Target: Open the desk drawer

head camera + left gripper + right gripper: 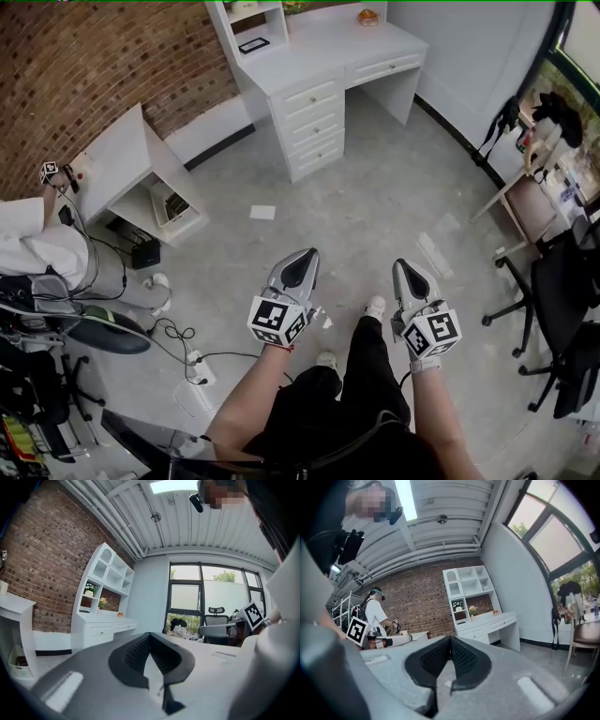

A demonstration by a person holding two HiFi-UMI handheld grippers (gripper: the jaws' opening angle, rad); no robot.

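The white desk (319, 56) stands far ahead against the brick wall, with a shelf unit on top. A stack of shut drawers (314, 127) fills its left side, and a wide shut drawer (384, 67) sits under the top. Both grippers hang over the grey floor, well short of the desk. My left gripper (307, 255) is shut and holds nothing, and so is my right gripper (401, 265). The desk (103, 630) shows small in the left gripper view beyond the shut left gripper (149, 634). The right gripper view also has the desk (487, 627), past the shut right gripper (450, 638).
A low white table (122, 169) stands at the left, with a person (37, 244) beside it. Cables and a power strip (192, 361) lie on the floor at lower left. Black office chairs (562, 309) and a small wooden table (534, 202) crowd the right. A paper scrap (262, 213) lies ahead.
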